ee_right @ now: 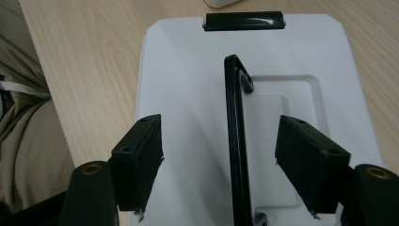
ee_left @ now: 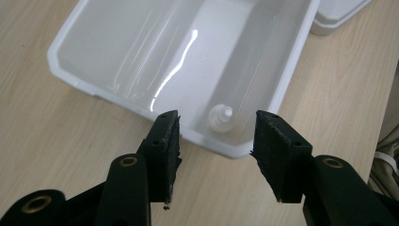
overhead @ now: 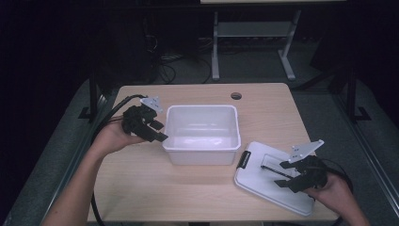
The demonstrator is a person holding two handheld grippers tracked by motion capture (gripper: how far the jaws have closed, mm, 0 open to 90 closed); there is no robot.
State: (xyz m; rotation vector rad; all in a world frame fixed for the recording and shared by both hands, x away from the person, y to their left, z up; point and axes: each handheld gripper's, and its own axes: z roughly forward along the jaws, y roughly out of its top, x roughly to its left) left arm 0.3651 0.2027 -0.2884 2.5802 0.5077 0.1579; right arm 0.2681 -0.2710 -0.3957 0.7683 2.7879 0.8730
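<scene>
Lid [overhead: 270, 181] flat on surface [overhead: 141, 183], front right, just beside tub [overhead: 202, 133]; black handle [ee_right: 235, 141] raised between spread right claw [ee_right: 219, 160], nothing gripped; likely best to close squarely on handle mid-length, then lift level; left claw [ee_left: 216, 141] released too, straddling tub rim near corner. Counted: one lid, one tub, two claws.
</scene>
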